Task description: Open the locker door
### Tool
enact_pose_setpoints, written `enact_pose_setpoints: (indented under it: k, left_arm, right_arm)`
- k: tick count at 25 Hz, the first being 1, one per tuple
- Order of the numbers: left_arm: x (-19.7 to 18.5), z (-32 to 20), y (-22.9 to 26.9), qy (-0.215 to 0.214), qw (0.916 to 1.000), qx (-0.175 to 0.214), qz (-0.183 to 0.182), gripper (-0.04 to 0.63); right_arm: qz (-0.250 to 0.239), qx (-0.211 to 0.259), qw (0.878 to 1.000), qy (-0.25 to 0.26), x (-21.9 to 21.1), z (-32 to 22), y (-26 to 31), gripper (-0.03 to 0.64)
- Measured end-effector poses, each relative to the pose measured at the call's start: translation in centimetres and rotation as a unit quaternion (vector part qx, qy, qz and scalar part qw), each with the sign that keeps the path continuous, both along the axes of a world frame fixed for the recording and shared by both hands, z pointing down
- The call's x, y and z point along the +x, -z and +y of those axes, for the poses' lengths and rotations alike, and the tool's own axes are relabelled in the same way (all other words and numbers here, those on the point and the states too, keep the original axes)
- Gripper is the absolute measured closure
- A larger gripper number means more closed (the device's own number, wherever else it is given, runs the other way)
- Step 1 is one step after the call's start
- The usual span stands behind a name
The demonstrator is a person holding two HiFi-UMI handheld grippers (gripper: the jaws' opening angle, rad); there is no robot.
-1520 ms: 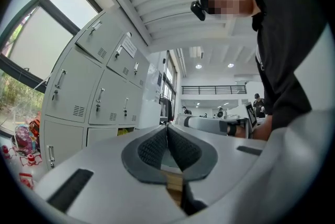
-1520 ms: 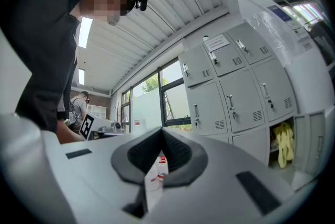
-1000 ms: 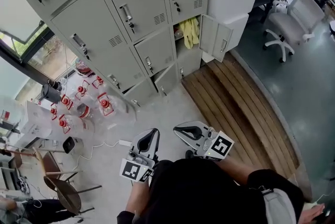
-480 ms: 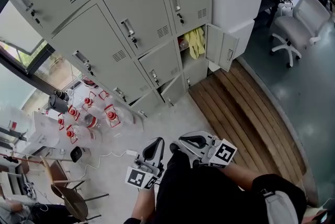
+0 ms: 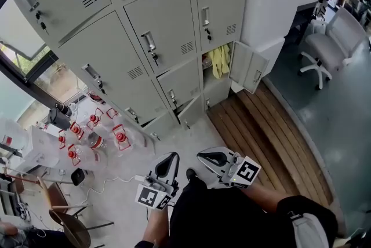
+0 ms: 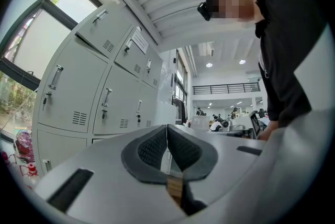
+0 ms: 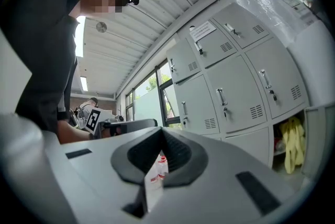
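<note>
A bank of grey lockers (image 5: 145, 38) stands ahead, most doors closed, each with a handle and key. One lower door (image 5: 248, 70) hangs open, with yellow gloves (image 5: 219, 61) inside; a small bottom door (image 5: 188, 109) is ajar. My left gripper (image 5: 168, 157) and right gripper (image 5: 202, 154) are held low by the person's body, well short of the lockers. Both are shut with nothing between the pads. The left gripper view looks up along its shut gripper (image 6: 167, 127) at closed doors (image 6: 73, 94). The right gripper (image 7: 161, 130) points past closed doors (image 7: 230, 94) and the gloves (image 7: 289, 145).
Water bottles with red caps (image 5: 93, 131) stand on the floor left of the lockers. A slatted wooden platform (image 5: 264, 139) lies to the right, beyond it a white cabinet (image 5: 269, 3) and an office chair (image 5: 324, 47). Brown chairs (image 5: 69, 221) sit at the lower left.
The lockers have slid lower and right in the head view, and more of the upper doors show. Both grippers stay low by the body, shut.
</note>
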State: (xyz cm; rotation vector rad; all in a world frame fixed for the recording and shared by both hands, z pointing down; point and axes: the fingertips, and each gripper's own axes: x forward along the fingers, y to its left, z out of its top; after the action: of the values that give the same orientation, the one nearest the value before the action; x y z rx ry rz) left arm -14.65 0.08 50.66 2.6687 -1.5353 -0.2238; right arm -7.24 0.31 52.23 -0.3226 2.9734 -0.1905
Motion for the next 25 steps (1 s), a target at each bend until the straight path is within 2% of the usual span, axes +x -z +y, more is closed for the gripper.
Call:
enact_pose_setpoints:
  k: [15,25]
  left_arm:
    - [-8.5,-8.3,2.7,-0.024,0.9994,0.021,0.012,0.578]
    - [-15.6,-13.9,4.7,-0.02,0.9996,0.013,-0.012,0.578]
  right_arm:
    - [0.016,0.019,0.999,-0.032,-7.5,-8.0,2.6,0.604]
    - [0.015,0.053,0.997,-0.049,-13.7,-14.5,5.0,0.606]
